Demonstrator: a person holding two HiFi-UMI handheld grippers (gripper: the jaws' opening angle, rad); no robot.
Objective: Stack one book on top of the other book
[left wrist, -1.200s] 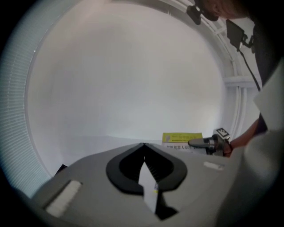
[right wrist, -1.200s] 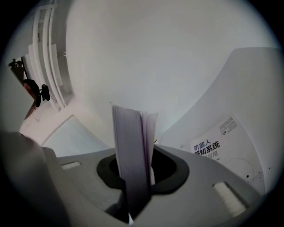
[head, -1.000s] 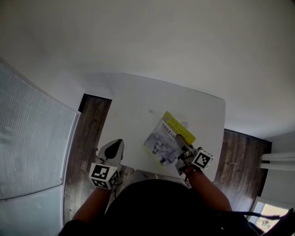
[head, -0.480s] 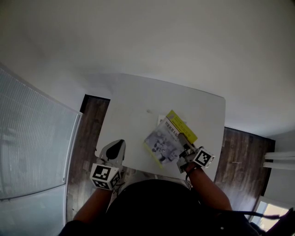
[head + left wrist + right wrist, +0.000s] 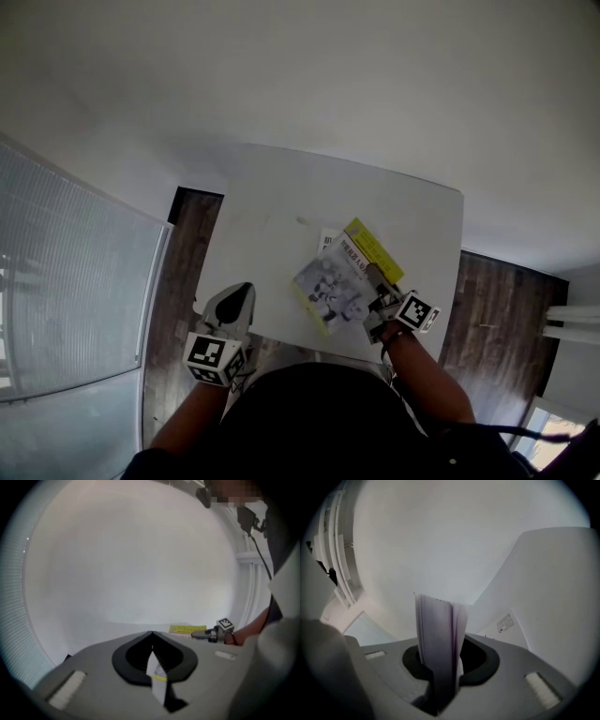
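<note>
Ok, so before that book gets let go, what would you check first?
1. Right gripper clamped on grey book: ok, pages sit between its jaws.
2. Yellow book flat on table: ok.
3. Grey book above yellow book: ok, overlapping, though skewed.
4. Grey book resting on it already: cannot tell.
5. Left gripper clear of both books: ok, shut, near table's edge.

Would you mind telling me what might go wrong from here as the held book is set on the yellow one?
1. The right gripper pinches the grey book by one edge only, so it may sag or swivel.
2. It is skewed over the yellow book and could land overhanging.
3. The left gripper, shut, is off to the side, so nothing steadies the yellow book if nudged.
</note>
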